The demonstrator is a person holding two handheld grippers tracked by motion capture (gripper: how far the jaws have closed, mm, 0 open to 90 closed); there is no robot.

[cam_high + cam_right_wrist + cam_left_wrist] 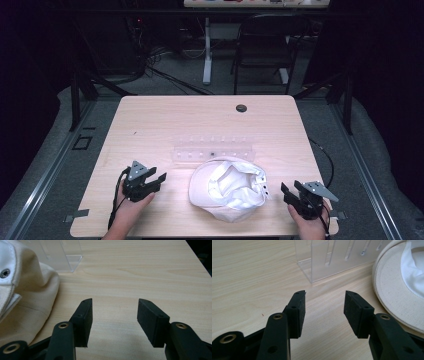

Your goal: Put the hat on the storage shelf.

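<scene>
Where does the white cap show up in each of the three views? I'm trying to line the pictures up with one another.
High view: the cap lies upside down at the near middle of the table, between the two grippers.
Left gripper view: its brim fills the right edge.
Right gripper view: its crown fills the left edge.
Shared landmark: the clear plastic stand just behind the cap, at top middle and top left.

The cap (397,292) was cut off by the right edge in the left gripper view and by the left edge in the right gripper view. The clear stand (214,150) was partly hidden behind it, and its small holes could not be made out
</scene>
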